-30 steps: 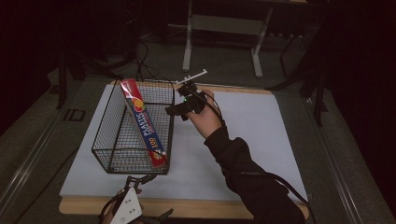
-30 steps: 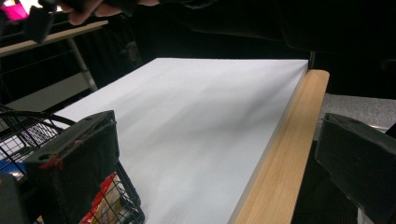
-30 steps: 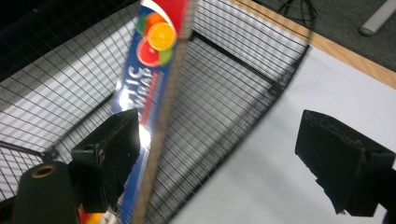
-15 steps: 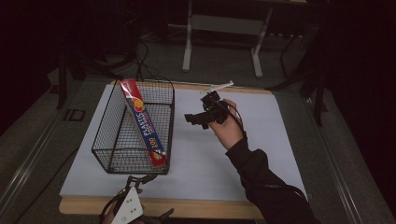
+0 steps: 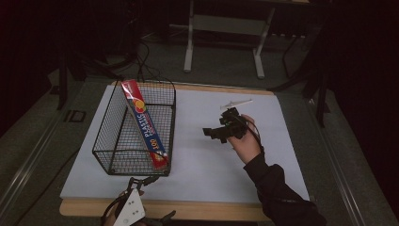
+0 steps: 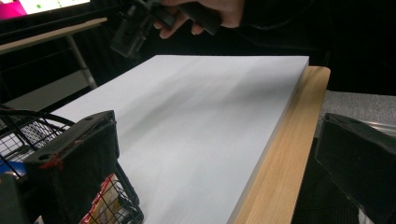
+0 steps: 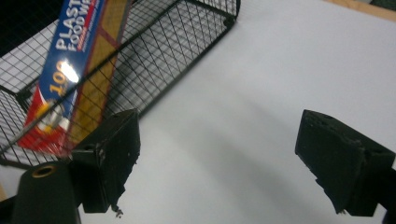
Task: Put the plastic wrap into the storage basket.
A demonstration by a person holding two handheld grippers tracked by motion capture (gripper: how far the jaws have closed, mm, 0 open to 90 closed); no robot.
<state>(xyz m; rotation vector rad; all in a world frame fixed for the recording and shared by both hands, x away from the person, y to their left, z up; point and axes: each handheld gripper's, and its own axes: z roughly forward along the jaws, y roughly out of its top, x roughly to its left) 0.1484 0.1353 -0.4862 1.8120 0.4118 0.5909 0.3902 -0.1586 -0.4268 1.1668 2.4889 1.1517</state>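
Wire basket holding plastic wrap box lies at nine o'clock of right gripper, jaws released, empty.

A wooden table carries a white board covering most of its top. On the board, a black wire basket sits at nine o'clock, a small white stick at one o'clock.
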